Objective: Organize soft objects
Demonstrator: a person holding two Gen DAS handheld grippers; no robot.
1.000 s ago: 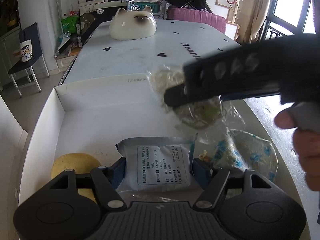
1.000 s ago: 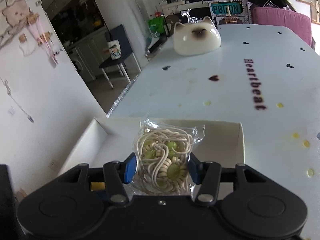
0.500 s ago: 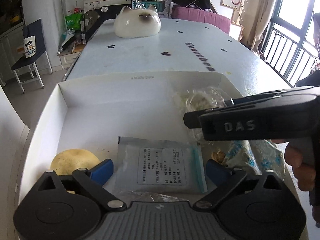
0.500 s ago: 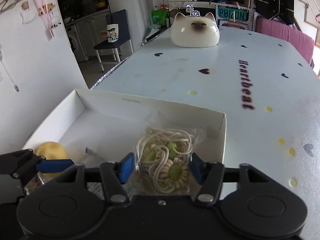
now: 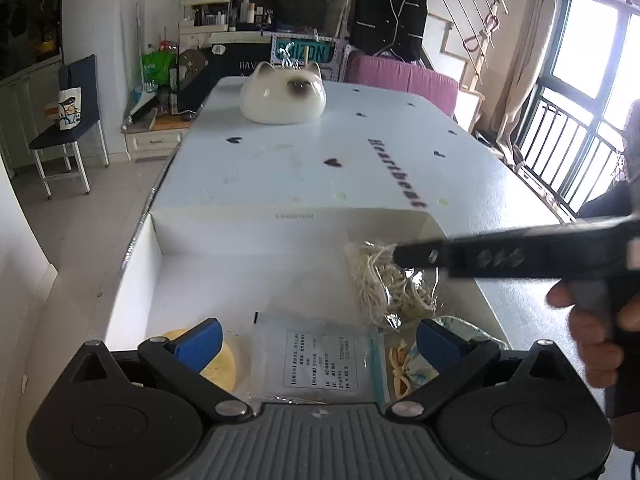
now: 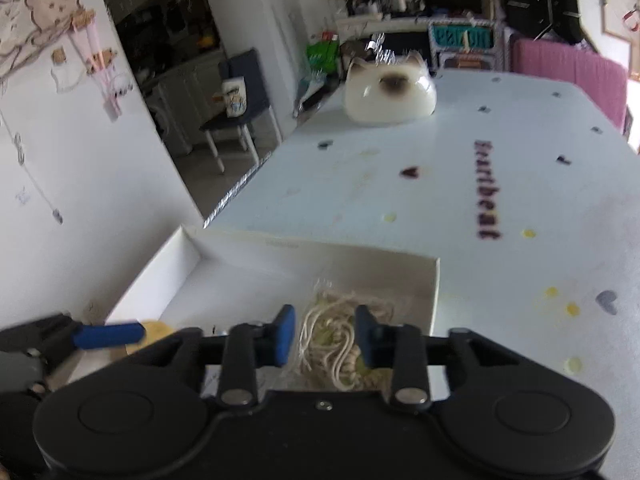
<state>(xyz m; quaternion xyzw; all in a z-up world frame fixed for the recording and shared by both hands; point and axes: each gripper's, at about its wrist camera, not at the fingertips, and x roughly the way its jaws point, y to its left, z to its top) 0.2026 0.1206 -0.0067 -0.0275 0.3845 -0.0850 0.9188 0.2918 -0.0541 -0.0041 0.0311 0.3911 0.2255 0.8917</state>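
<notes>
A white cardboard box point(image 5: 280, 224) sits on the table. In it lie a grey sealed pouch with a printed label point(image 5: 320, 356), a yellow sponge point(image 5: 218, 364), a blue-patterned cloth bundle point(image 5: 416, 368) and a clear bag of cream cord with green beads point(image 5: 384, 284). My left gripper point(image 5: 316, 340) is open above the pouch, holding nothing. My right gripper point(image 6: 324, 332) is shut on the bag of cord point(image 6: 336, 340) over the box's right side point(image 6: 434, 292); it reaches in from the right in the left wrist view point(image 5: 480, 256).
A white cat-shaped ceramic piece point(image 5: 284, 96) stands at the table's far end. The tablecloth has "Heartbeat" lettering point(image 5: 396, 172). A pink sofa point(image 5: 400, 80), a blue chair point(image 5: 68, 120) and shelves lie beyond. A white wall point(image 6: 80, 200) is to the left.
My left gripper has opened, let go of the pouch and drawn back. My right gripper carried the bag of cord down into the box's right side.
</notes>
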